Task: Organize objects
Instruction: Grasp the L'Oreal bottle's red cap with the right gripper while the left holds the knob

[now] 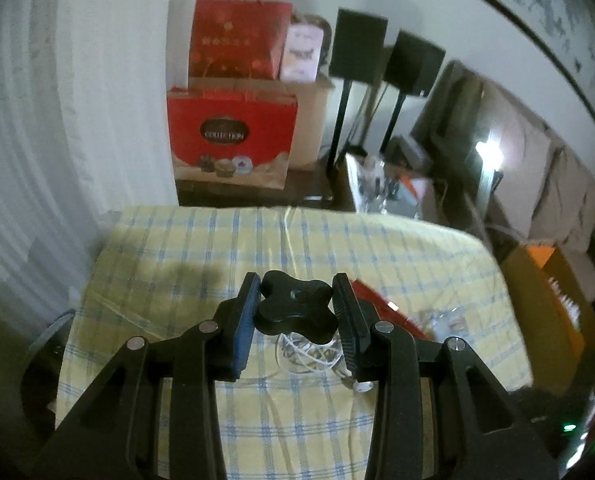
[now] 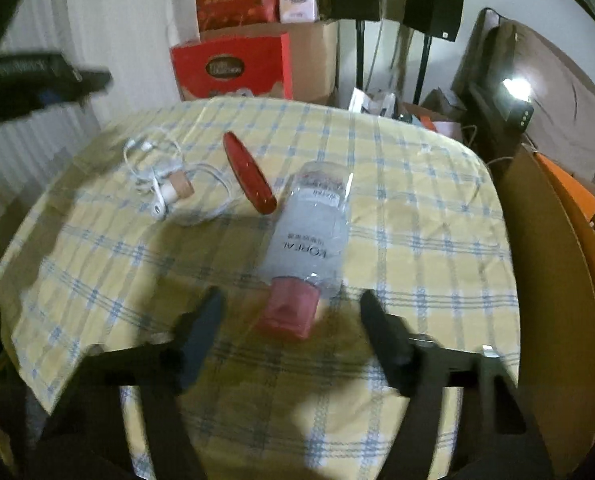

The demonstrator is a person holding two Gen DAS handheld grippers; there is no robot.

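In the left wrist view my left gripper [image 1: 297, 278] is shut on a black four-lobed knob [image 1: 295, 308], held above the yellow checked tablecloth [image 1: 177, 248]. Under it lies a coiled white cable [image 1: 305, 350]. In the right wrist view a clear bottle [image 2: 309, 232] lies on its side, its red cap [image 2: 289, 312] pointing toward me. My right gripper [image 2: 291, 294] is low over the table with its jaws on either side of the cap, a gap showing on both sides. A red oblong case [image 2: 247, 172] and the white cable [image 2: 157, 176] lie to the bottle's left.
Beyond the table's far edge stand red gift boxes [image 2: 233, 68], a cardboard box [image 2: 317, 56] and two black speakers on stands [image 2: 431, 4]. An orange and brown box [image 2: 557, 240] stands close to the table's right edge. A white curtain [image 1: 57, 120] hangs on the left.
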